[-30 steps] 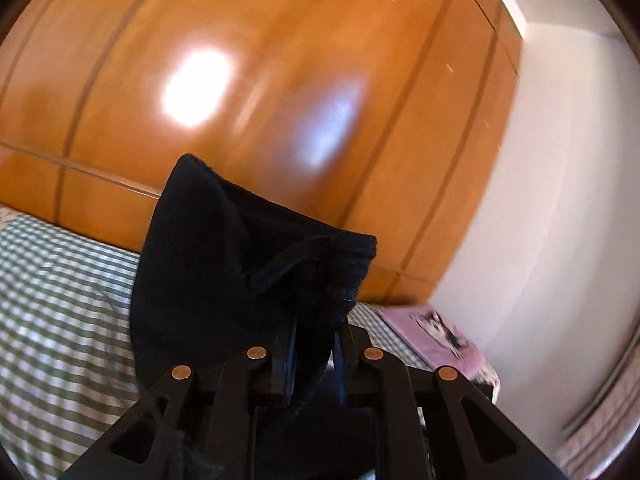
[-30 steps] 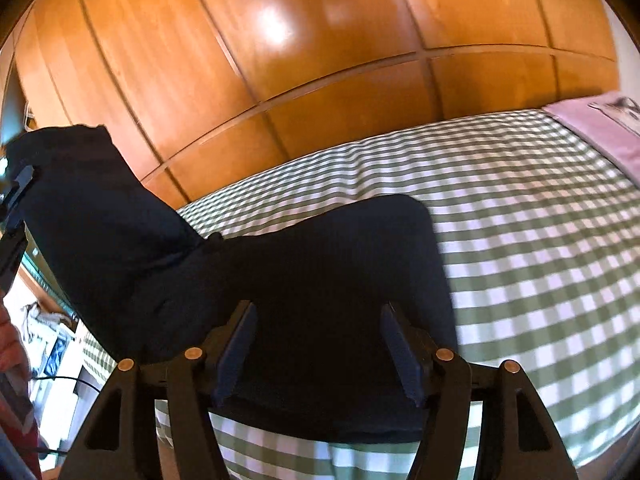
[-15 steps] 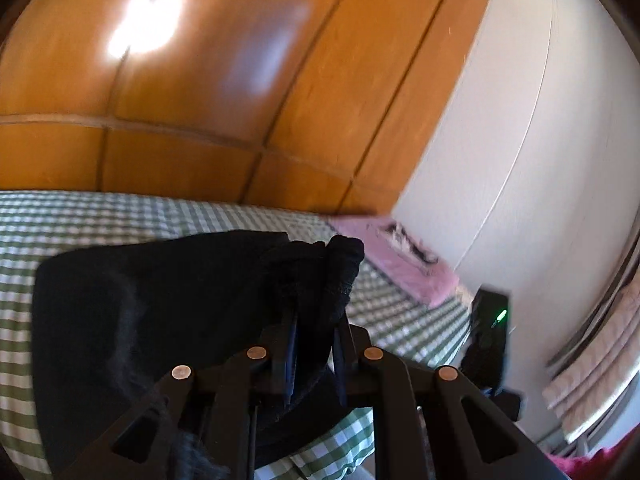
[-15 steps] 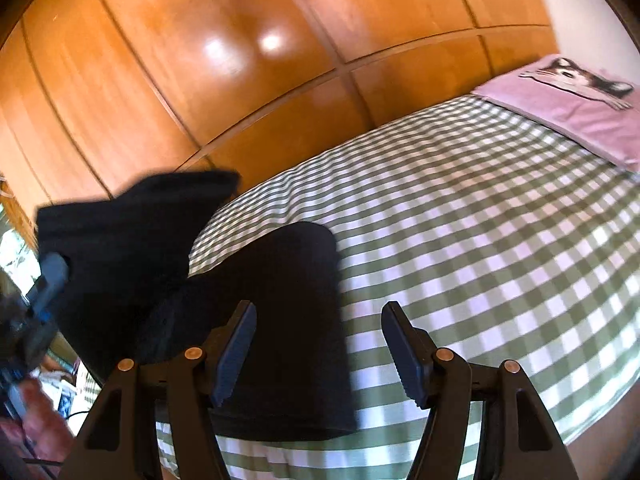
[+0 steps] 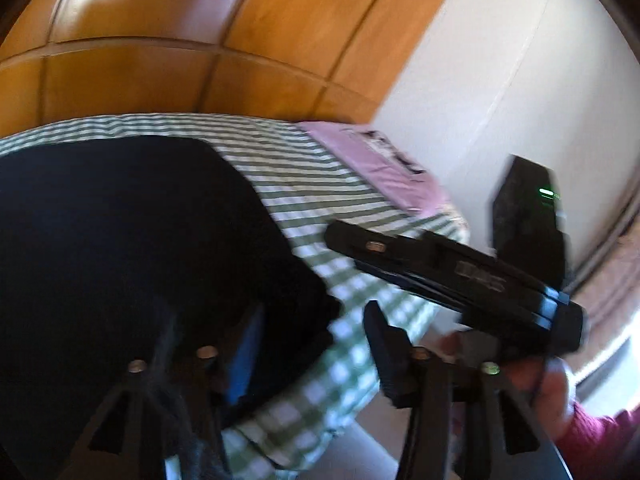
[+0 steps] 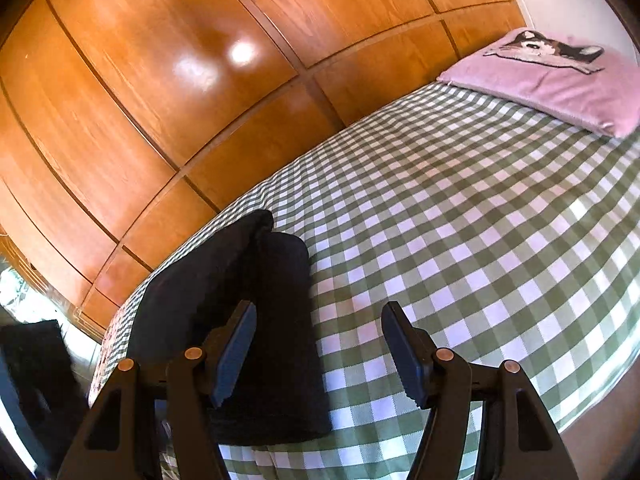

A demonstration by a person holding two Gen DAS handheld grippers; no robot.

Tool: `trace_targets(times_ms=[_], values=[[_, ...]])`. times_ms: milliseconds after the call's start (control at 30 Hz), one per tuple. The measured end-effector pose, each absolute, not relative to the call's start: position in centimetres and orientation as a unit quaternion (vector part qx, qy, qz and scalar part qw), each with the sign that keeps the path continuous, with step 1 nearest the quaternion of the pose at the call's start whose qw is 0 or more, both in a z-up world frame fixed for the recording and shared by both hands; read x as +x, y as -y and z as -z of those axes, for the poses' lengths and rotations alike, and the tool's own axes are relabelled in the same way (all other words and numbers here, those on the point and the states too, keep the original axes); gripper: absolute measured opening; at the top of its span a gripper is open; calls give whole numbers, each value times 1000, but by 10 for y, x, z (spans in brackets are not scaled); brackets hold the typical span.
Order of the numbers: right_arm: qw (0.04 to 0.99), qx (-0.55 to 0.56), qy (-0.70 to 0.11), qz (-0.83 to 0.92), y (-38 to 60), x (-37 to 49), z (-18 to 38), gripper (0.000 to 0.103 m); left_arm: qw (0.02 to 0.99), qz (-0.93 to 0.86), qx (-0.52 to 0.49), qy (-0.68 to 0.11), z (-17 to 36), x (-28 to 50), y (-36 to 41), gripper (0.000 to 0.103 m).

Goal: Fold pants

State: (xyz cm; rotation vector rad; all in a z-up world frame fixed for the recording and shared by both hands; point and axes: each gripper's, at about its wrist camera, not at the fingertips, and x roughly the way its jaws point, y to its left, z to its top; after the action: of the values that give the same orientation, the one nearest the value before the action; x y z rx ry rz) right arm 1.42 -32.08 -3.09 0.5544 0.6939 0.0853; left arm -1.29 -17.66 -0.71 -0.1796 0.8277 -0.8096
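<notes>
My left gripper has its jaws spread wide with nothing between them; the pants lie just ahead of it and under its left finger, but I cannot tell whether that finger touches the cloth. My right gripper is also wide apart and holds nothing. Its left finger sits over the right side of the pants, its right finger over bare bedspread.

The pants are a dark, folded bundle lying on the bed, close to its near edge and toward the left end as the right wrist camera sees it. Two rounded layers show at the far end of the bundle, one a little higher than the other.

At the far right corner of the bed rests a pink pillow with a dog print, well apart from the pants. A wooden wall of panels runs along the far edge. From the left wrist camera I see the right gripper crossing the view over the bed's near edge, my hand gripping it below. That view is blurred.
</notes>
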Motion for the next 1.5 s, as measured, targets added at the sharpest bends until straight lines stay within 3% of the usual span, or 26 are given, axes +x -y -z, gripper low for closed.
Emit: trace_targets(times_ms=[33,200,433,700,1000,1100,1133,1233,1500], values=[[903,266,-335,-42,320,14,30,66,831,392,-76,-387,4,-19,177,63],[912,253,-317,-56,312,13,18,66,840,398,-69,-362,-13,-30,153,63],[915,230,-310,-118,283,38,7,66,902,264,-118,-320,-36,-14,62,63],[908,172,-354,-143,255,94,16,66,905,120,-87,-399,-1,23,5,63],[887,180,-388,-173,246,104,40,65,910,106,-77,-393,15,19,14,66],[891,157,-395,-162,237,103,37,51,907,101,-85,-399,14,22,10,68],[891,146,-398,-161,234,103,36,40,907,100,-86,-401,14,23,9,68],[890,150,-396,-167,235,97,24,21,905,93,-86,-407,12,24,10,68],[922,76,-359,-123,235,73,-8,16,909,91,-45,-404,4,20,29,68]])
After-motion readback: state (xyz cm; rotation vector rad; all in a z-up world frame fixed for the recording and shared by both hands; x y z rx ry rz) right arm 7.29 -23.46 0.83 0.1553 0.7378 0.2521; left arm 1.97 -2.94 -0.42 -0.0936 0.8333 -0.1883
